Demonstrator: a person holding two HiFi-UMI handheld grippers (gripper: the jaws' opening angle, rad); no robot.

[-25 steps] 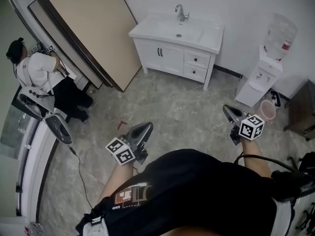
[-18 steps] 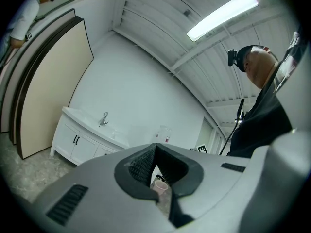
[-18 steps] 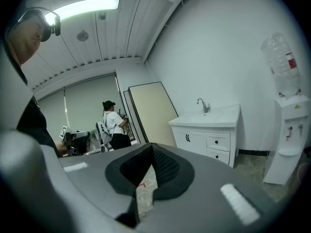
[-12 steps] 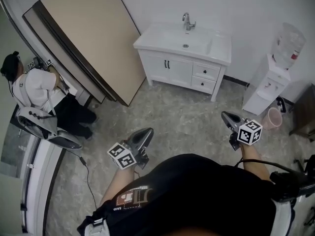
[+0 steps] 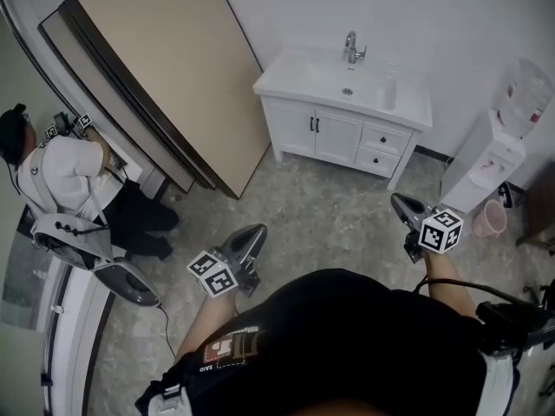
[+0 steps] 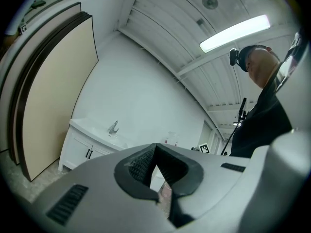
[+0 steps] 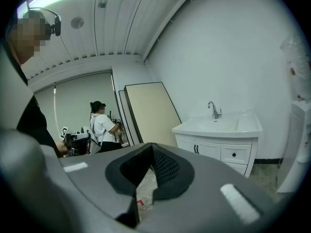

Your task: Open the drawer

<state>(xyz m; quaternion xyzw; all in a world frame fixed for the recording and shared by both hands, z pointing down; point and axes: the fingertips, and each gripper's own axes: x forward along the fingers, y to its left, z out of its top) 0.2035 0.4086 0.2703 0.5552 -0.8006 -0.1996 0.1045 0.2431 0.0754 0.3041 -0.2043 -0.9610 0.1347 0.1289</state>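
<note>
Grey floor (image 5: 329, 206) fills the room, and a white sink cabinet (image 5: 314, 133) stands by the far wall. Its two small drawers (image 5: 386, 139) are on the right side — both shut. The left gripper (image 5: 253, 231) and the right gripper (image 5: 400, 202) are well away from them, each with jaws pressed together and nothing inside.

small unreadable print (image 5: 227, 348) on black shirt (image 5: 347, 341)
</note>
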